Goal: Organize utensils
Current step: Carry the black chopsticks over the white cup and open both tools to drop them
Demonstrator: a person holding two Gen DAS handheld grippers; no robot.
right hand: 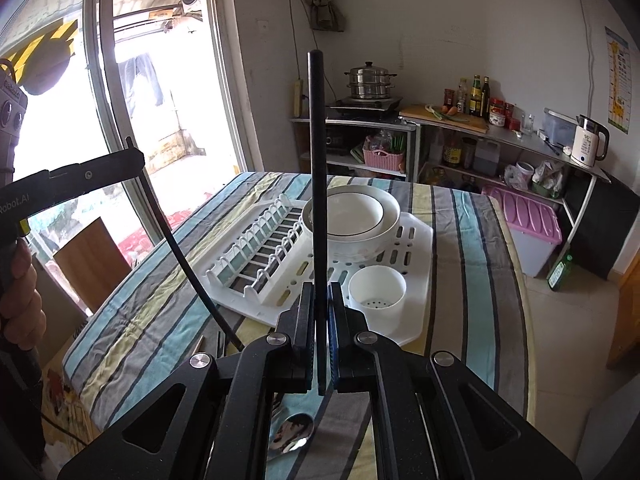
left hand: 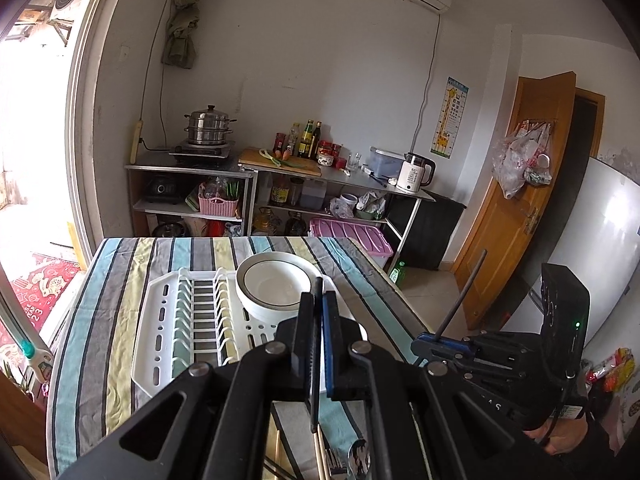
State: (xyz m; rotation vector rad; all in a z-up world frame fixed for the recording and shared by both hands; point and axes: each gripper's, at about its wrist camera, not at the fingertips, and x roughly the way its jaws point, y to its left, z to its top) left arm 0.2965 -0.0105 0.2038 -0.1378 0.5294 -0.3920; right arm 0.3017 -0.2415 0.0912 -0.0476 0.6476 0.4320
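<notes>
Holding one black chopstick each, the two grippers are hanging over the near edge of the tabletop (right hand: 472, 240), and the sorting is looking barely begun. The left gripper (left hand: 319, 300) is pinching its chopstick (left hand: 316, 360) tight between narrow jaws, the stick running down toward the cloth; seen from the right wrist, it is slanting from that gripper down to the near left of the rack. The right gripper (right hand: 320, 300) is likewise clamped on a chopstick (right hand: 316, 168), which is standing nearly upright and rising well above the jaws. Beyond them, a white drying rack (right hand: 412, 240) is sitting on the striped cloth, carrying a stack of white bowls (right hand: 352, 216) at its far side and a round white utensil cup (right hand: 376, 292) at its near right corner. That cup is looking empty, so nothing appears to be put away yet. Left to sort, as far as can be seen: a metal spoon (right hand: 292, 432) and pale wooden chopsticks (left hand: 320, 456) are lying on the cloth just under the grippers, with other pieces there too hidden to name. Both black chopsticks are probably heading for the cup next.
</notes>
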